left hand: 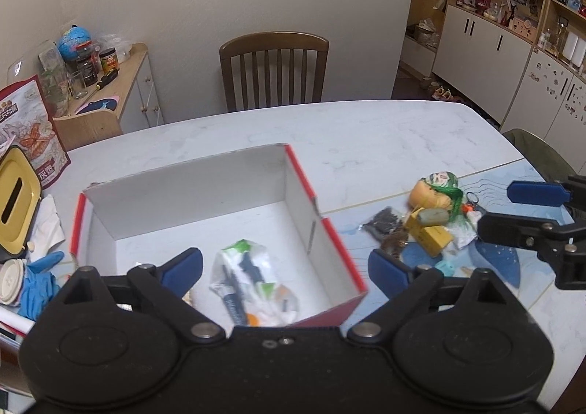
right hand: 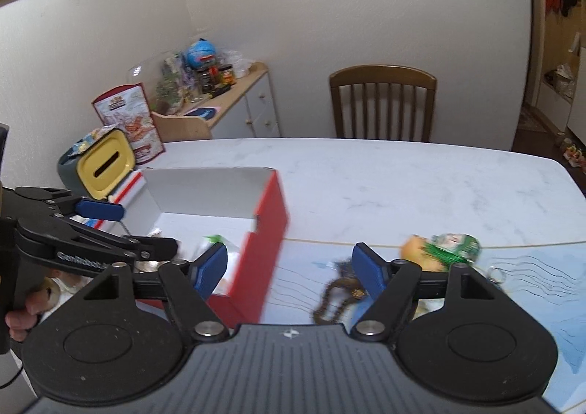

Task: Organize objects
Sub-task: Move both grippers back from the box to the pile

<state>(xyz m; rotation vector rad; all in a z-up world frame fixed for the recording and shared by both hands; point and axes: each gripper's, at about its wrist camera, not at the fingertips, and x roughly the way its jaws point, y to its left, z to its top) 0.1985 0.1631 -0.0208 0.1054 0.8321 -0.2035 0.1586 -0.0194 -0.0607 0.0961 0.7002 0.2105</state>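
Both tools gape empty: left tool (left hand: 284,265) over red-sided white cardboard box (left hand: 322,227), right tool (right hand: 289,265) facing small clutter pile (left hand: 428,227), probably next to box.

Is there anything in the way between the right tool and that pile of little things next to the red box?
Nothing visible blocks it. The right tool is open, pointing at the gap between the red box and the pile, with only bare mat between. The box wall stands to the pile's left, between it and the box's inside.
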